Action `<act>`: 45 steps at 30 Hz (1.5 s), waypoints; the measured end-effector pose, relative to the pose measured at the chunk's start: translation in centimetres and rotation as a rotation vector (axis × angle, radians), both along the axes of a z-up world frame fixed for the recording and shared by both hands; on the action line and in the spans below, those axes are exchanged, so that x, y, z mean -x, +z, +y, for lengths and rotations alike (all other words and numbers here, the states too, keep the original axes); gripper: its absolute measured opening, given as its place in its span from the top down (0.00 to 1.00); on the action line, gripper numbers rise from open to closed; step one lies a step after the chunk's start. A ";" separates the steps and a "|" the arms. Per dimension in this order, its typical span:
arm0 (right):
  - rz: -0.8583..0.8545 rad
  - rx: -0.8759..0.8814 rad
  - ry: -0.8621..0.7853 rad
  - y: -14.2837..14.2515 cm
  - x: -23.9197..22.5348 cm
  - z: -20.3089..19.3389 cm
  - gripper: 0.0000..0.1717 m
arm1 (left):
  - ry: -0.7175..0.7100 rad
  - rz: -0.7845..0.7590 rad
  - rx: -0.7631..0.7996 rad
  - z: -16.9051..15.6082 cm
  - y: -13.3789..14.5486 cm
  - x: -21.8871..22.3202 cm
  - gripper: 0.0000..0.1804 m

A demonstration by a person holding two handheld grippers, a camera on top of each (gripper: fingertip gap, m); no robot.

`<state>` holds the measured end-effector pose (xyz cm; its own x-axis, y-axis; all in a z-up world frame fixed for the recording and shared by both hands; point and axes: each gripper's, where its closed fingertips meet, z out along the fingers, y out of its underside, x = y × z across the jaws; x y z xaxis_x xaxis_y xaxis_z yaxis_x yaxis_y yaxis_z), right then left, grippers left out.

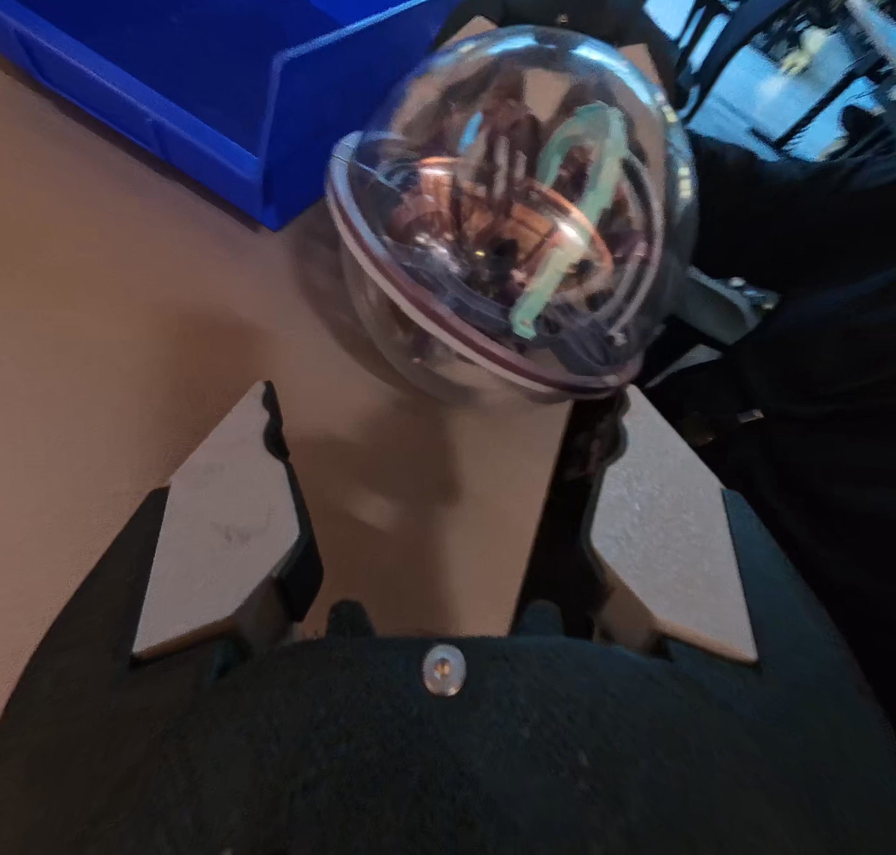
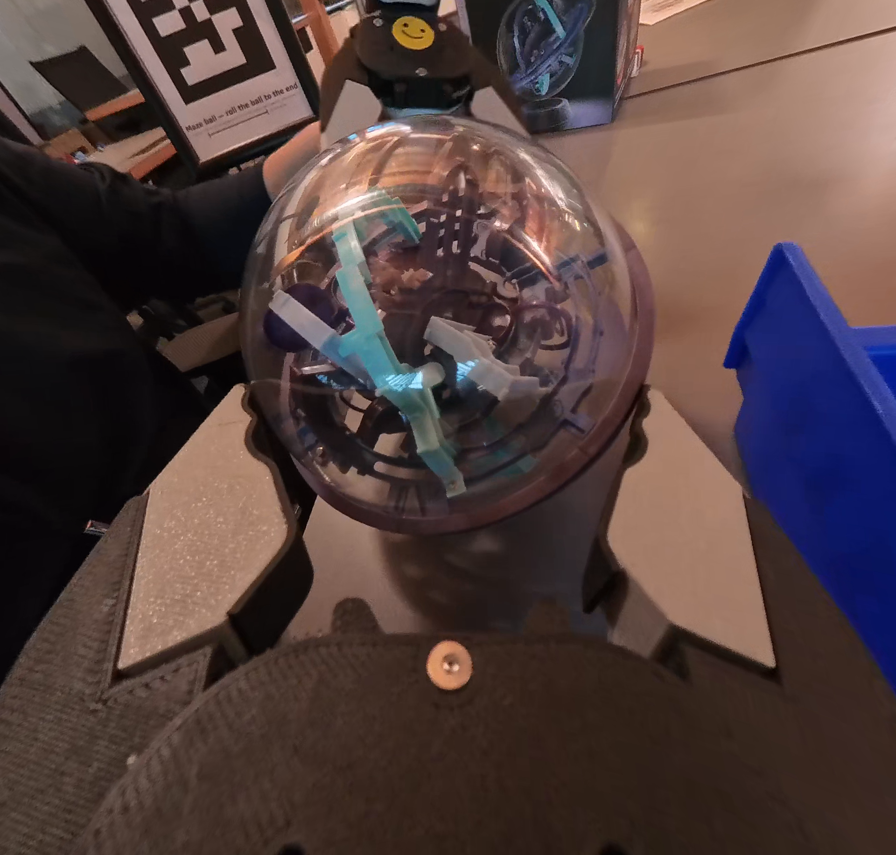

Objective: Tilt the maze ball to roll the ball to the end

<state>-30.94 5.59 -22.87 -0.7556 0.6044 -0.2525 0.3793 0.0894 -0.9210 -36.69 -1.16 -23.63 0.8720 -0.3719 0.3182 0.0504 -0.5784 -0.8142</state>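
The maze ball (image 2: 446, 327) is a clear sphere with teal, white and dark tracks inside. In the right wrist view it sits between my right gripper's (image 2: 446, 410) two fingertips. Both pads (image 2: 254, 424) lie against its sides, just above the tan table (image 2: 727, 177). In the left wrist view the ball (image 1: 509, 211) is blurred and lies just beyond my left gripper (image 1: 442, 398), whose fingers stand wide apart and hold nothing. Its right fingertip (image 1: 613, 420) is at the ball's lower rim. The left gripper also shows in the right wrist view (image 2: 419, 100), behind the ball. I cannot pick out the small ball inside.
A blue bin (image 1: 194, 56) stands on the table to the left in the left wrist view and at the right edge in the right wrist view (image 2: 824, 420). The toy's dark box (image 2: 557, 46) and a framed sign (image 2: 203, 46) stand at the back. A person's dark sleeve (image 2: 97, 250) is on the left.
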 end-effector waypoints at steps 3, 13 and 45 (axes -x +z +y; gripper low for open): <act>0.007 -0.009 0.006 0.0 -0.1 0.0 0.16 | -0.096 -0.158 -0.005 -1.0 0.9 -3.2 0.31; -0.032 0.098 0.081 0.5 -0.7 -0.8 0.24 | -0.081 -0.134 0.039 0.3 -1.6 -4.8 0.30; -0.206 0.187 0.074 -1.6 0.1 0.0 0.23 | 0.033 -0.184 -0.082 2.3 0.1 -2.6 0.30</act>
